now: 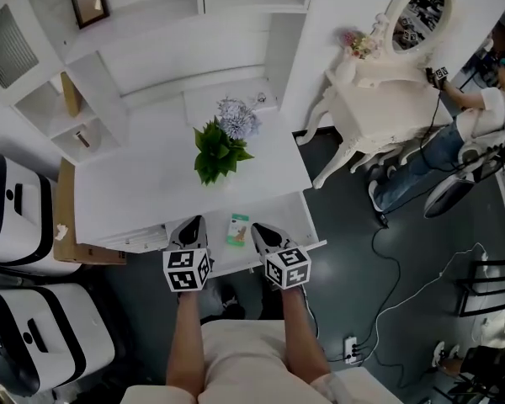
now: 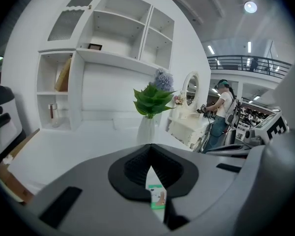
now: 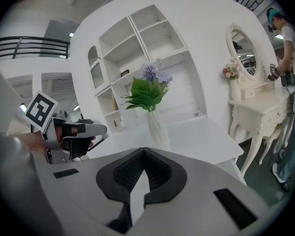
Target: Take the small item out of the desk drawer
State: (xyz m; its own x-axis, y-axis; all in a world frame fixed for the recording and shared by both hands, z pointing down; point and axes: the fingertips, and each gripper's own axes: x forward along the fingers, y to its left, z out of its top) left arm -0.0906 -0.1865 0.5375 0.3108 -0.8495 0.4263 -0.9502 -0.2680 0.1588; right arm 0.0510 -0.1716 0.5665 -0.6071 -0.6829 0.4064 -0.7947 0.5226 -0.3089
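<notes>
A small green-and-white packet (image 1: 237, 230) lies flat in the open drawer (image 1: 293, 219) of a white desk (image 1: 135, 192), between the tips of the left gripper (image 1: 194, 222) and the right gripper (image 1: 258, 227). Both pairs of jaws are pressed together, pinching nothing. One gripper will likely need to spread, straddle the packet's edges and pinch gently. A potted plant (image 1: 219, 146) stands beyond.

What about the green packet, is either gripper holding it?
No, the green packet lies in the open drawer between the left gripper and the right gripper, whose jaws are both shut on nothing.
</notes>
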